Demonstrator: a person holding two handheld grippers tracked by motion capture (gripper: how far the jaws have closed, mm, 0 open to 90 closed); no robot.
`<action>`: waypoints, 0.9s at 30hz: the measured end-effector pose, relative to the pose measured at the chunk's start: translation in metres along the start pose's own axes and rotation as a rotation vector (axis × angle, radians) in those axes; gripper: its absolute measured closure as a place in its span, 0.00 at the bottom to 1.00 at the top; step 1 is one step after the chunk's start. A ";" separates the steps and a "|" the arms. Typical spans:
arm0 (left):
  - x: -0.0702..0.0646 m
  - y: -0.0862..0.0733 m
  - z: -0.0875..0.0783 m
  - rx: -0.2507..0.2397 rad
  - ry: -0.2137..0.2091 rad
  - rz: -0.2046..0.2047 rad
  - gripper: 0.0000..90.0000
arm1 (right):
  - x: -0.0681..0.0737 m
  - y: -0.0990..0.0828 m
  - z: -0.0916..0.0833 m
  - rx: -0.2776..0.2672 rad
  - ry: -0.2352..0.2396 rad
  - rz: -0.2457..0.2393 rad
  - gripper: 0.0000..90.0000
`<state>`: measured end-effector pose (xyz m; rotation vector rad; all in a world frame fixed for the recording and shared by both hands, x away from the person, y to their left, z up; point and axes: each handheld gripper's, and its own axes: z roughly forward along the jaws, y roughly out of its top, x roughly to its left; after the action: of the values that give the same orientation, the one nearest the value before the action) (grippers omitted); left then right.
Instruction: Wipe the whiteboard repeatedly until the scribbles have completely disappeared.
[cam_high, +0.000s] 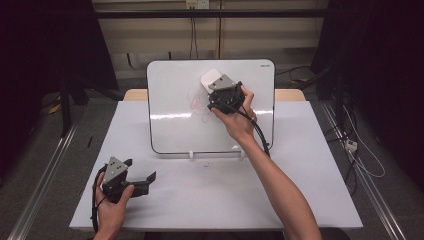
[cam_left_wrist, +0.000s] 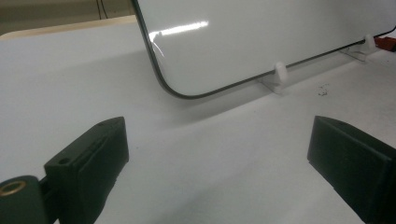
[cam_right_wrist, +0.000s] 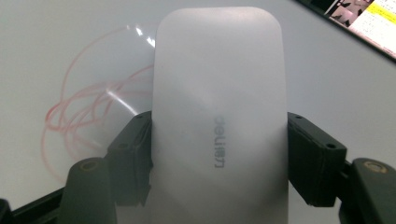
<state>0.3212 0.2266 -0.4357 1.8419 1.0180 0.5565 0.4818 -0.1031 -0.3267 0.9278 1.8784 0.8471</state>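
Note:
A whiteboard (cam_high: 170, 100) leans upright on small white feet at the back of the table. Faint red scribbles (cam_high: 196, 102) mark its middle; in the right gripper view the red scribbles (cam_right_wrist: 79, 107) lie left of the eraser. My right gripper (cam_high: 216, 85) is shut on a white eraser (cam_high: 211, 79), held against the board's upper middle. The eraser (cam_right_wrist: 217, 121) sits squeezed between both black pads (cam_right_wrist: 133, 158). My left gripper (cam_high: 142, 172) rests on the table at the near left, open, nothing between its fingers (cam_left_wrist: 93, 158). The whiteboard's lower corner (cam_left_wrist: 233, 42) stands ahead of it.
The white table (cam_high: 215, 195) carries the board on two white clip feet (cam_left_wrist: 280, 72). A few dark specks (cam_left_wrist: 322, 88) lie on the table near the feet. Cables trail from both grippers. Metal rails run along the floor on both sides.

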 end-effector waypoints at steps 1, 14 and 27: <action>0.000 0.000 0.000 0.000 0.000 -0.002 0.06 | -0.002 0.003 0.001 0.001 -0.004 0.002 0.35; 0.000 0.000 -0.001 -0.005 0.000 -0.002 0.06 | 0.021 0.000 0.002 0.002 -0.009 -0.046 0.35; -0.001 0.000 0.000 -0.002 0.000 0.001 0.06 | 0.063 -0.017 -0.001 -0.016 0.052 -0.127 0.35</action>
<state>0.3210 0.2261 -0.4353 1.8406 1.0167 0.5579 0.4533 -0.0583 -0.3650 0.7749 1.9501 0.8149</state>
